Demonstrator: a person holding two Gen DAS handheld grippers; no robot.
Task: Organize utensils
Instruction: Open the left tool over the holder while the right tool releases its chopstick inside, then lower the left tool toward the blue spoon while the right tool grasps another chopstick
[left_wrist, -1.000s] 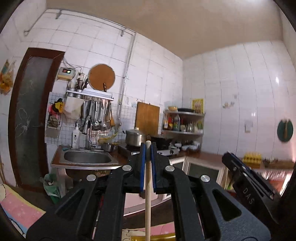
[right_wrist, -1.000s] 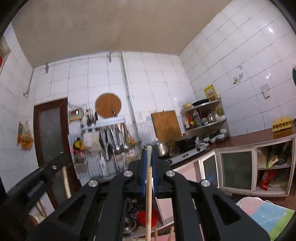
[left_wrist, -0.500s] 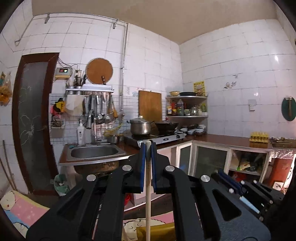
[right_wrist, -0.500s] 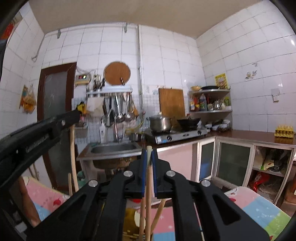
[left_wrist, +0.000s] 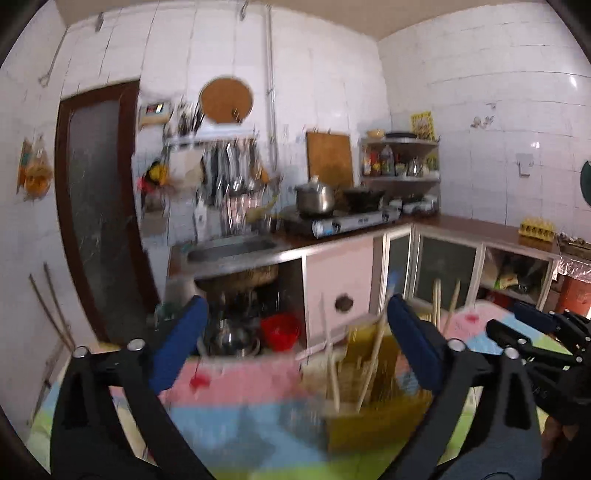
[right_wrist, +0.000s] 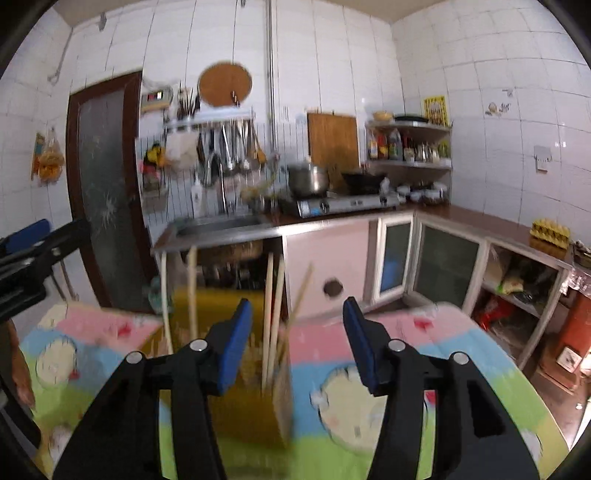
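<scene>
A yellow utensil holder stands on a pastel cartoon-print table cover; it also shows in the right wrist view. Several wooden chopsticks stand in it, leaning at angles, as the right wrist view shows too. My left gripper is wide open and empty, just in front of the holder. My right gripper is open and empty, right above the holder. The right gripper appears at the right edge of the left wrist view. Both views are motion-blurred.
Behind the table cover is a kitchen counter with a steel sink, a gas stove with a pot, hanging utensils, a corner shelf and a brown door.
Both grippers held a chopstick upright; now both are open and empty, and the chopsticks stand in the yellow holder. The cameras have tilted down toward the table.
</scene>
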